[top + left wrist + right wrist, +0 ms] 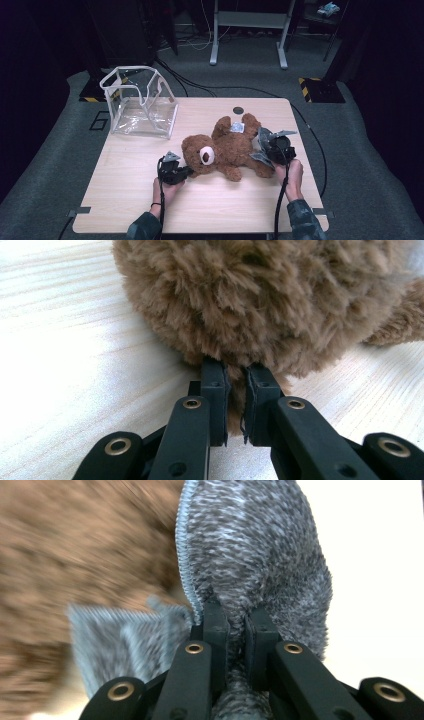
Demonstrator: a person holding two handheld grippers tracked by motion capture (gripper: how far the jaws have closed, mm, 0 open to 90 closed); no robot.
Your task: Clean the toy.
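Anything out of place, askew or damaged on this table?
No damage visible. The teddy bear lies sprawled on its back rather than sitting, the left gripper pinching fur at its head, the right gripper shut on its grey foot pad. The clear bag stands open.

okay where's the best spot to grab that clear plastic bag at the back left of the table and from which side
Probably the white-trimmed top rim of the clear bag, coming down from above. The bag stands upright with its mouth open, so the rim is a thin edge that jaws can close over, while the clear walls look wide and slippery.
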